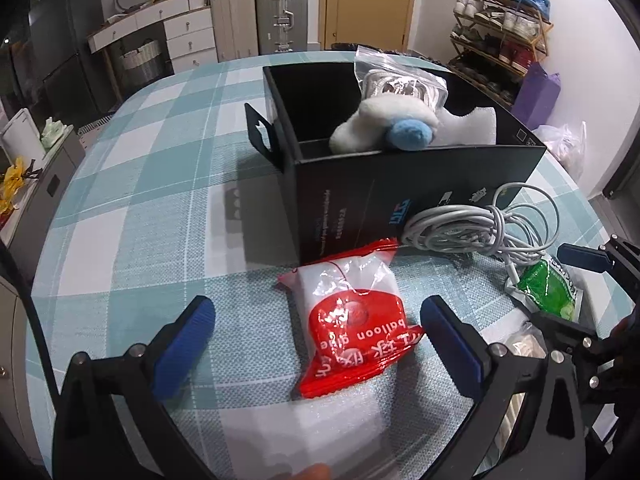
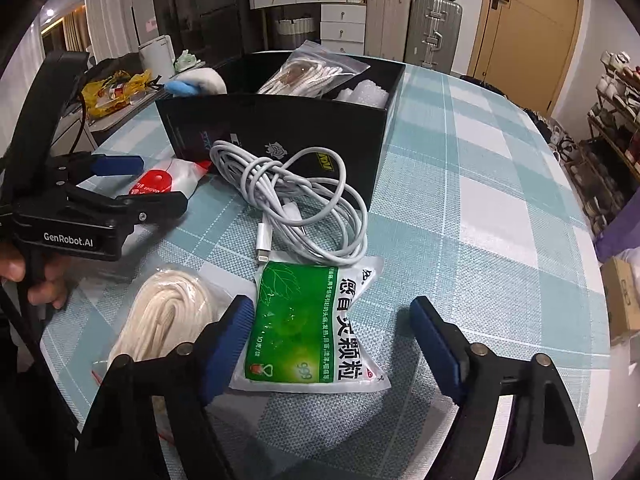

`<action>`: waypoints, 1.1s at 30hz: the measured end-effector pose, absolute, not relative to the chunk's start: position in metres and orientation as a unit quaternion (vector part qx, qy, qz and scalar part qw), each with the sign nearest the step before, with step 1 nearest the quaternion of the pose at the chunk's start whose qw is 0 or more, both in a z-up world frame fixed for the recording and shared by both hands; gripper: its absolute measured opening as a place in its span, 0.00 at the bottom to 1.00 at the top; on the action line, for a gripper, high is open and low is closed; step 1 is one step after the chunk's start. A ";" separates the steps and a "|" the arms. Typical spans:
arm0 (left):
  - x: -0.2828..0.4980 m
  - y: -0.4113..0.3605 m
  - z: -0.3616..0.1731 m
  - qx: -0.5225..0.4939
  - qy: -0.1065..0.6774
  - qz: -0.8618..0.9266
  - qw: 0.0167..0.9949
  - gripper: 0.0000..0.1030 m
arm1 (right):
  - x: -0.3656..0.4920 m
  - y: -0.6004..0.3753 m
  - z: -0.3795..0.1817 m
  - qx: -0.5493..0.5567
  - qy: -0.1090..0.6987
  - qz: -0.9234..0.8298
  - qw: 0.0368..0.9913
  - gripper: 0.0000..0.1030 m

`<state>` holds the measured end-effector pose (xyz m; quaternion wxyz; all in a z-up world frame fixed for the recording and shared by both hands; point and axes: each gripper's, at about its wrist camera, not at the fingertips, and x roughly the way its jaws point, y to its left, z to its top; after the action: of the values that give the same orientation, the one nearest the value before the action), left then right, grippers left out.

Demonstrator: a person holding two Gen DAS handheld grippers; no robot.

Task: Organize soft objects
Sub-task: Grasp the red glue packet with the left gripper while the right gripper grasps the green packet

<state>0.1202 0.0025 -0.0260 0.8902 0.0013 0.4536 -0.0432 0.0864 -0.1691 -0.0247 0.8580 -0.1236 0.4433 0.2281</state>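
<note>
The left tongs (image 1: 316,344) stand spread wide, blue pads either side of a red and clear crinkly plastic packet of balloon glue (image 1: 352,320) without touching it. The right tongs (image 2: 332,344) are spread too, over a flat green and white foil sachet of granules (image 2: 316,328); the left pad sits at its edge, and contact cannot be judged.

Both packets look light, limp and slippery, so a pinch across the middle of each body should hold better than one on a thin sealed edge. Just beyond the sachet lies a loosely coiled white charging cable (image 2: 296,200), likely to trail if lifted by one loop. To the near left lies a cream rope bundle in a clear bag (image 2: 168,320).

Farther off stands a black cardboard box (image 1: 400,184), already holding a white and blue plush toy (image 1: 388,128), a bagged white cord (image 2: 316,72) and white foam.

Everything rests on a counter under a teal and white checked cloth (image 2: 480,200). Behind stand silver suitcases, white drawers, a wooden door and a shoe rack.
</note>
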 end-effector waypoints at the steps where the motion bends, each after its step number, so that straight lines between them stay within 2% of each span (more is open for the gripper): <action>1: 0.118 0.003 -0.026 0.002 0.452 -0.044 0.891 0.98 | 0.086 -0.169 -0.025 -0.121 0.445 0.231 0.857 0.70; 3: 0.113 0.002 -0.026 0.003 0.450 -0.047 0.892 0.98 | 0.085 -0.171 -0.025 -0.115 0.445 0.239 0.855 0.65; 6: 0.112 0.001 -0.027 -0.001 0.451 -0.058 0.890 0.84 | 0.081 -0.170 -0.026 -0.116 0.441 0.245 0.855 0.55; 9: 0.108 0.000 -0.027 0.002 0.445 -0.067 0.893 0.67 | 0.077 -0.172 -0.025 -0.114 0.436 0.247 0.858 0.48; 13: 0.103 0.000 -0.023 -0.003 0.437 -0.078 0.896 0.46 | 0.070 -0.174 -0.024 -0.110 0.431 0.251 0.860 0.44; 14: 0.102 0.001 -0.023 -0.007 0.436 -0.079 0.897 0.44 | 0.068 -0.174 -0.023 -0.109 0.429 0.250 0.861 0.43; 33: 0.077 0.005 0.017 -0.023 0.374 -0.102 0.921 0.43 | 0.044 -0.195 0.018 -0.065 0.349 0.250 0.901 0.41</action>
<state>0.0768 0.0047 0.0173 0.9213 -0.0230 0.3744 -0.1023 0.0438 -0.1950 0.0175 0.9008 -0.0651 0.3494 0.2496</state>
